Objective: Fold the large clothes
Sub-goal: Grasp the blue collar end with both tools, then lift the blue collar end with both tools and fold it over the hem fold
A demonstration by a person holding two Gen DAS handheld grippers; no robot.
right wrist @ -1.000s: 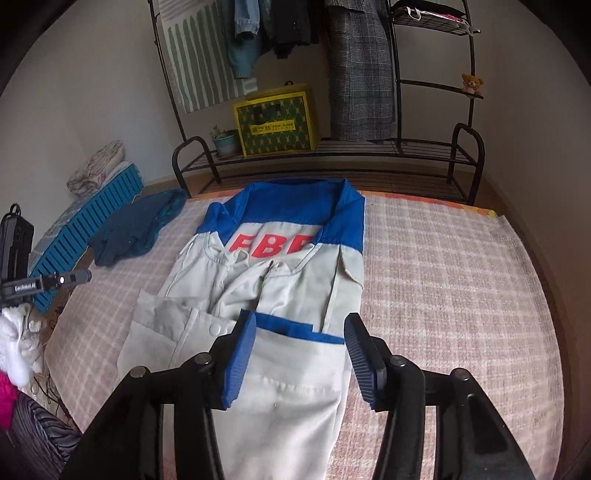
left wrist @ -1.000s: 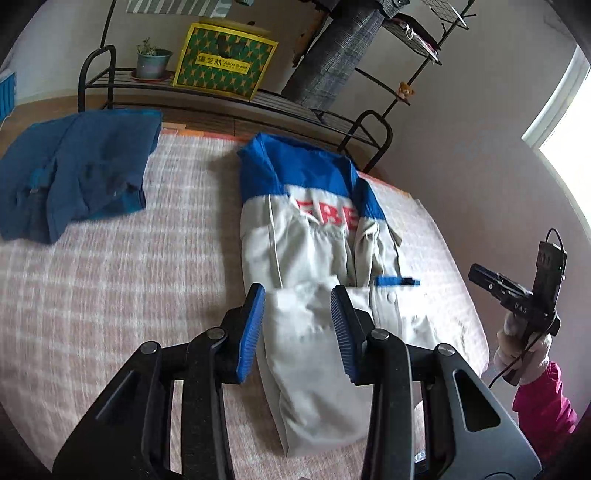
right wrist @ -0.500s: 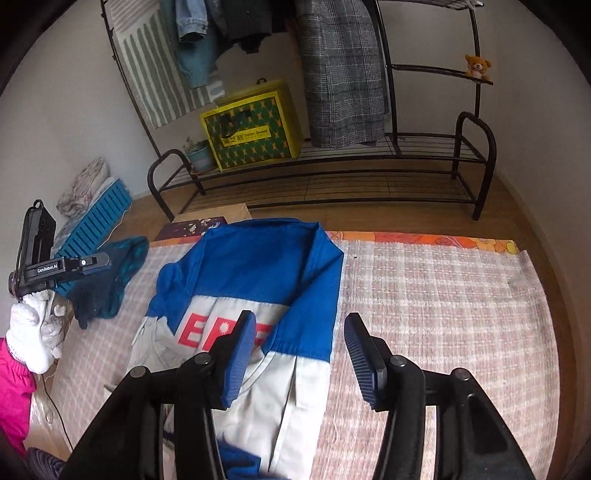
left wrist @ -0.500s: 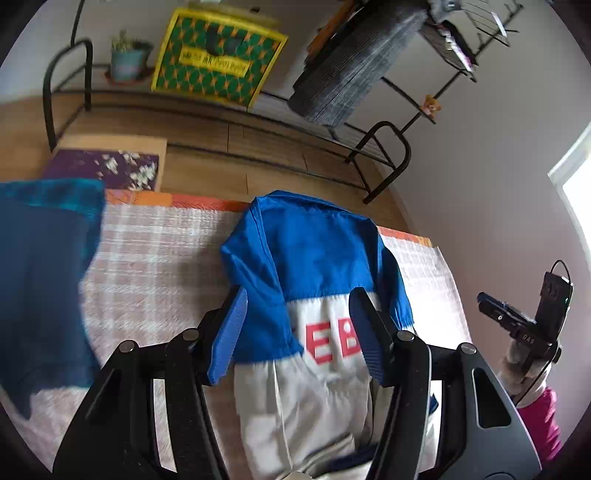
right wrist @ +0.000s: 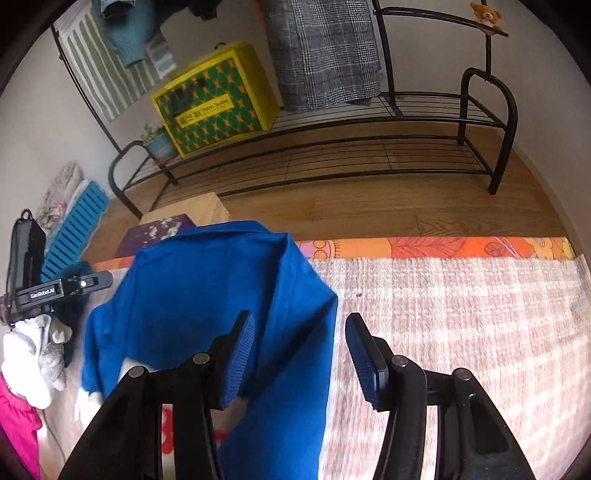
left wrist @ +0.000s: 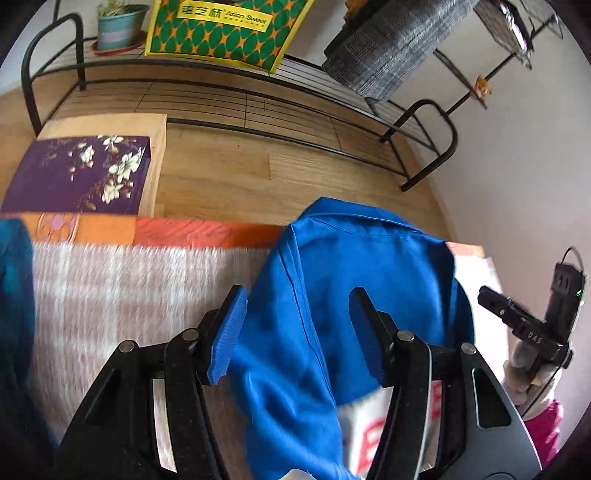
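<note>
Blue-and-white jacket (left wrist: 354, 266) lies flat on the pink-and-white checked blanket (right wrist: 461, 306), blue yoke toward the blanket's orange patterned border (right wrist: 443, 247); white part w/ red lettering nearer me, partly hidden by my tools. Yoke's far edge reaches just past that border in both views.

My left gripper (left wrist: 297, 325): jaws part-open, blue pads apart, over the jacket's left shoulder; blue cloth shows between the fingers but isn't pinched. Whether the tips touch the cloth, can't tell.

My right gripper (right wrist: 300, 352): jaws part-open, over the jacket's right shoulder edge. Left pad is over blue cloth, right pad over bare blanket. Nothing held.

Each view shows the opposite gripper at the jacket's side, held in a white-gloved hand (right wrist: 33, 354) w/ a pink sleeve (left wrist: 543, 424).

Left of the jacket: dark teal garment (left wrist: 14, 295) on the blanket. Beyond the border: wood floor, a purple floral box (left wrist: 77, 173) on a pale wooden block, then a black metal rack (right wrist: 369, 147) carrying a yellow-green carton (right wrist: 214, 99) and a potted plant (left wrist: 118, 26); grey plaid garment (right wrist: 325, 51) hangs over the rack.
</note>
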